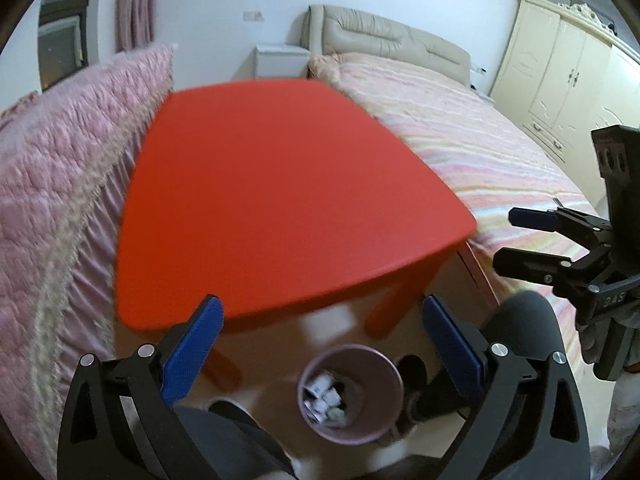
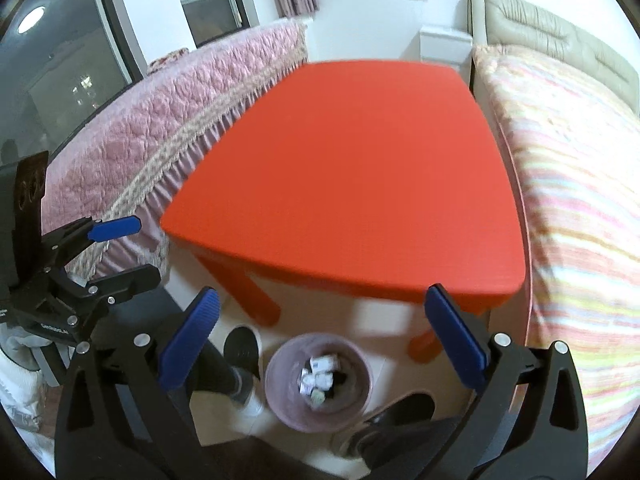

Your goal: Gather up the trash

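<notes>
A pink waste bin (image 1: 376, 380) (image 2: 280, 376) stands on the floor below the near edge of the red table (image 1: 280, 184) (image 2: 352, 168). Several crumpled white scraps of trash (image 1: 324, 394) (image 2: 318, 376) lie inside it. My left gripper (image 1: 322, 344) hangs open above the bin with nothing between its blue pads. My right gripper (image 2: 322, 340) is open too, above the same bin and empty. Each gripper also shows from the side in the other's view: the right gripper (image 1: 516, 240) at the right edge, the left gripper (image 2: 132, 250) at the left edge.
A pink quilted cover (image 1: 60, 184) (image 2: 168, 112) borders the table's left side; a striped bed (image 1: 480, 148) (image 2: 576, 184) borders its right. The person's legs and dark shoes (image 2: 242, 350) stand either side of the bin. A cream wardrobe (image 1: 568, 76) is far right.
</notes>
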Available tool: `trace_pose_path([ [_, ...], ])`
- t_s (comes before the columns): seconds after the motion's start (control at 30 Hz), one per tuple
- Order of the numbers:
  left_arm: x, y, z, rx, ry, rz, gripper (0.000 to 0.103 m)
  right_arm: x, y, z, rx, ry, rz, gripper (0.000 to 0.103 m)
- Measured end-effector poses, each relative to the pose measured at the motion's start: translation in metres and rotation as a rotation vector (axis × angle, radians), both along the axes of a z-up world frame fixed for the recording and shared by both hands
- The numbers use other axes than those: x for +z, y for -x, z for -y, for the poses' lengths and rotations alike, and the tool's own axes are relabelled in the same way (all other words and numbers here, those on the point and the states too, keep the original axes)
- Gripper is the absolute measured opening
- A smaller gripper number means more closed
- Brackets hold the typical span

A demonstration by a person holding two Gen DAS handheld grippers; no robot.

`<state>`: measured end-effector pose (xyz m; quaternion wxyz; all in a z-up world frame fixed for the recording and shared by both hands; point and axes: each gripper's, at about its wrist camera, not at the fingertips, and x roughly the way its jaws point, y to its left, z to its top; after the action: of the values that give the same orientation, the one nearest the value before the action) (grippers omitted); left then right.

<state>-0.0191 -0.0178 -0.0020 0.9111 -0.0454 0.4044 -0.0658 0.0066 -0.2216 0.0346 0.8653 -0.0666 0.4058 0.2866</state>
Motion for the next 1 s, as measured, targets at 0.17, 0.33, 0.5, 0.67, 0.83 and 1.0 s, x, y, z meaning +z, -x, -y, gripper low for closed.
trace_pose_path([
  [0.17,0.023,-0.015,-0.015,0.002,0.042,0.058,0.096,0.027,-0.016,-0.014,0.009,-0.009,0.064,0.1],
  [0.33,0.035,-0.026,-0.019,0.01,0.029,0.07,0.097,0.041,-0.026,-0.02,0.019,-0.024,0.089,0.1],
  [0.5,0.035,-0.033,-0.022,0.022,0.037,0.052,0.097,0.041,-0.031,-0.023,0.029,-0.032,0.083,0.1],
  [0.67,0.037,-0.033,-0.024,0.025,0.055,0.056,0.097,0.04,-0.032,-0.024,0.03,-0.033,0.076,0.1],
  [0.83,0.042,-0.03,-0.025,0.04,0.049,0.069,0.097,0.04,-0.032,-0.025,0.031,-0.027,0.077,0.1],
  [1.0,0.045,-0.03,-0.023,0.032,0.047,0.074,0.097,0.041,-0.031,-0.024,0.03,-0.028,0.077,0.1],
])
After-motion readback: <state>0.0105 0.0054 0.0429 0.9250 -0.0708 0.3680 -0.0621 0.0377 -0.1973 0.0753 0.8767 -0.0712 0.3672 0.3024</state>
